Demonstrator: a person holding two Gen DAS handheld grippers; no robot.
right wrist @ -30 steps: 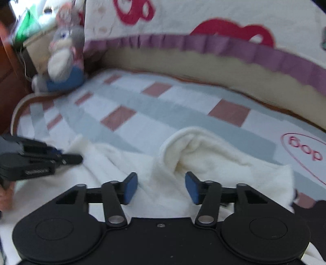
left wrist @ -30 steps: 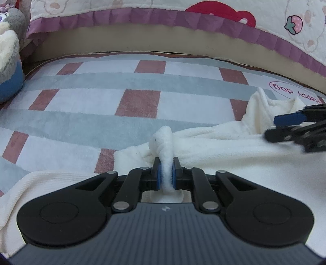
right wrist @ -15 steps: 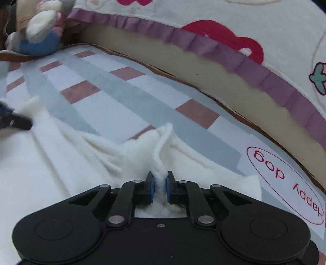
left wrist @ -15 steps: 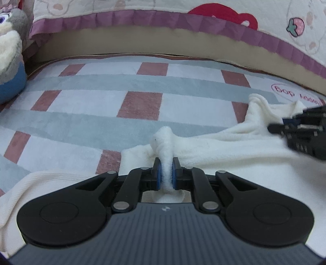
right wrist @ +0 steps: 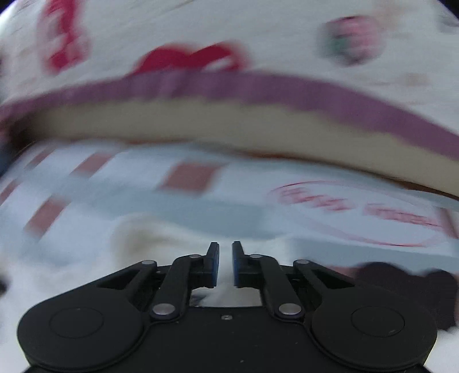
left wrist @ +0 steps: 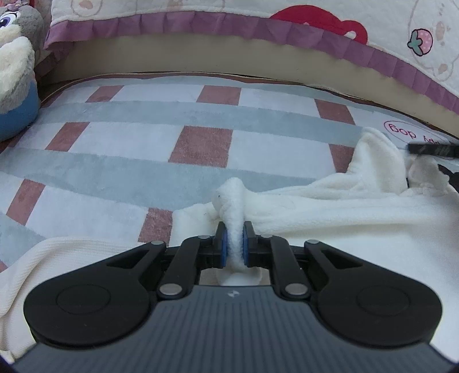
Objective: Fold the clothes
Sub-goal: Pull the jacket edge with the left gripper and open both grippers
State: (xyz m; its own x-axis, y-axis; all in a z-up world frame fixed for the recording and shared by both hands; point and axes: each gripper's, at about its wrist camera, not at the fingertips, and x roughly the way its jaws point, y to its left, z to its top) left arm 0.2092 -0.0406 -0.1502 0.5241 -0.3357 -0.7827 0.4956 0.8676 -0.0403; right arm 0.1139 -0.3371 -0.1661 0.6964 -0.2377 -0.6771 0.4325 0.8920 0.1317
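On the checked rug (left wrist: 200, 120), beside the bed with its purple-frilled quilt (left wrist: 258, 25), lay the cream fleece garment (left wrist: 344, 218), spread low and right. Left tongs (left wrist: 235, 246) were clamped on a bunched ridge of it. Right tongs (right wrist: 225, 264) sat nearly closed with white fleece between the pads, though blur hid whether they truly gripped. A plush toy (left wrist: 14, 71) sat far left.
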